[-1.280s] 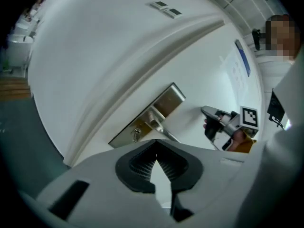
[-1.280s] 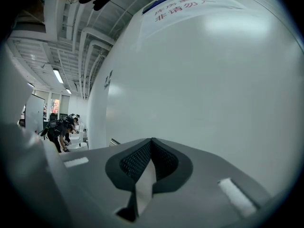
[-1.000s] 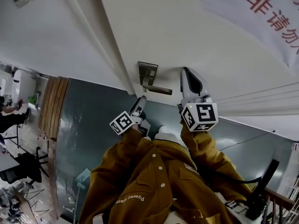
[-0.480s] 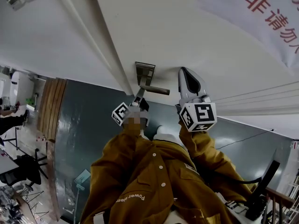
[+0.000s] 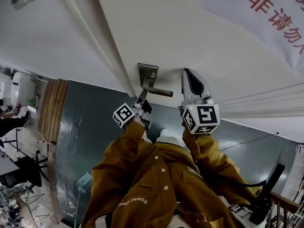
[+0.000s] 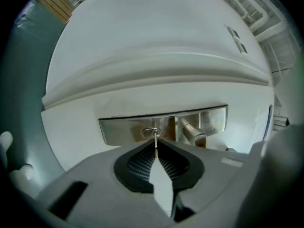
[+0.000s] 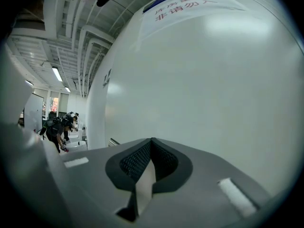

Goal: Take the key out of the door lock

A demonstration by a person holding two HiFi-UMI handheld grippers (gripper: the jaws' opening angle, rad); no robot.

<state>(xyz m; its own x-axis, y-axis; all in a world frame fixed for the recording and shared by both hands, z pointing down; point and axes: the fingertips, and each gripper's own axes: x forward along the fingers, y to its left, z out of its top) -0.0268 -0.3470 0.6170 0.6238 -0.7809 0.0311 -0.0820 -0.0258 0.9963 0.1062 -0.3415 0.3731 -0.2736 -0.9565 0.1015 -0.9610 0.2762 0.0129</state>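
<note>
A brushed metal lock plate [image 6: 123, 127] with a lever handle [image 6: 192, 133] sits on the white door. A thin silver key [image 6: 155, 145] sticks out of the oval keyhole [image 6: 151, 133]. My left gripper [image 6: 156, 147] is right at the plate; its jaws are closing, with the key pinched between the ribbed pads. In the head view the left gripper [image 5: 142, 95] touches the plate [image 5: 147, 74] just under the handle [image 5: 159, 91]. My right gripper [image 5: 187, 72] is shut with nothing in it, and points at the bare door to the right of the handle.
The door frame [image 5: 108, 56] runs along the left of the lock. A sheet with red lettering [image 5: 270, 13] hangs on the door at the upper right. Dark grey-green floor [image 5: 80, 127] lies below. People [image 7: 57, 127] work far off down the hall.
My left gripper has moved up from below the handle to the lock plate, and its jaws have come together round the key. The right gripper has stayed put.
</note>
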